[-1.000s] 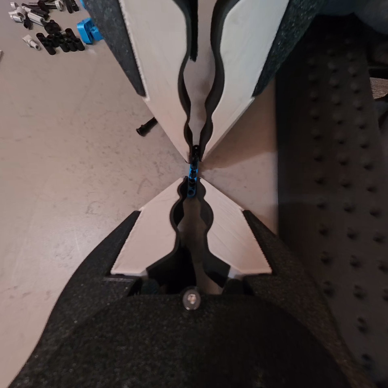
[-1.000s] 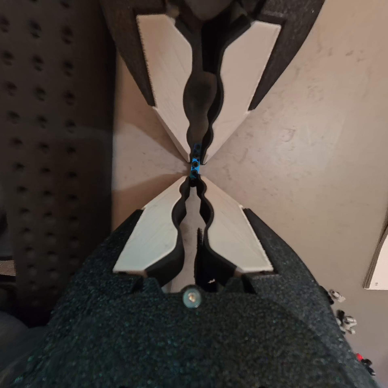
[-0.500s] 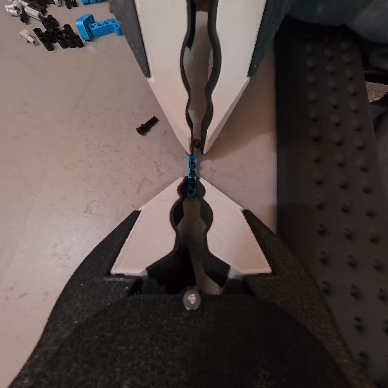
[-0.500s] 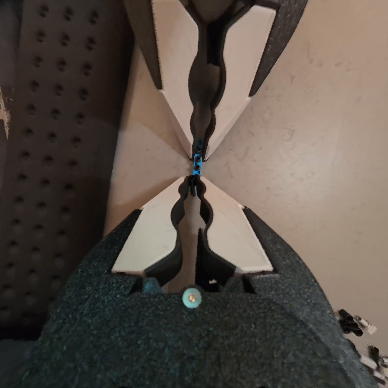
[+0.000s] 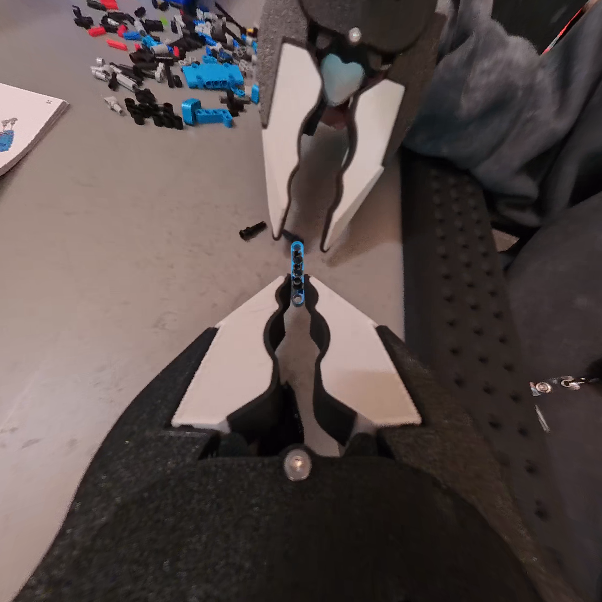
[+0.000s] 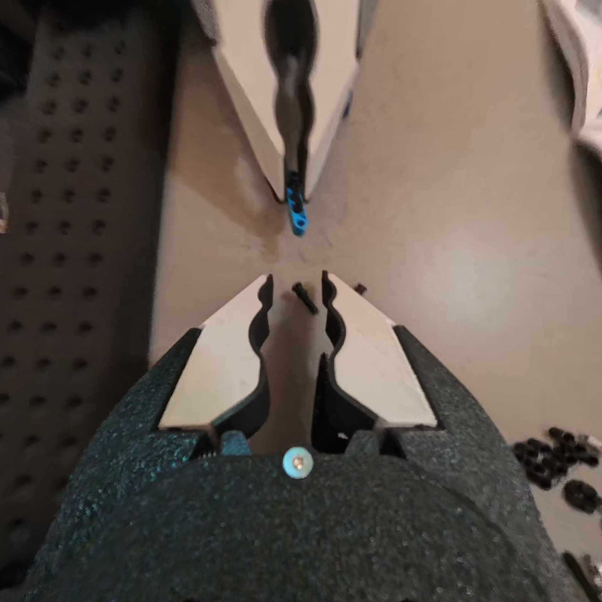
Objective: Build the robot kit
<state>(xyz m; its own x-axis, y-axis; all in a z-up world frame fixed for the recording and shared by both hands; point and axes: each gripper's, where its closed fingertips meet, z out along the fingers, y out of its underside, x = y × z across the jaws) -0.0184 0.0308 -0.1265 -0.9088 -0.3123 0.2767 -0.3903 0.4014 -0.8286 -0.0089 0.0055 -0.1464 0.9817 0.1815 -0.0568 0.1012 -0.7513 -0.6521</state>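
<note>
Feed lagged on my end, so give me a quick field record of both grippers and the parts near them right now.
left gripper: shut on blue beam
right gripper: open, holding nothing
black pin: on table, between right gripper's fingertips
second black pin: on table beside right gripper
parts pile: far side of table
booklet: table edge, near pile

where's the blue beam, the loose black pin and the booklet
blue beam (image 5: 297,273), left wrist view, mid-length
loose black pin (image 6: 304,298), right wrist view, its shaft
booklet (image 5: 29,123), left wrist view, top page
</note>
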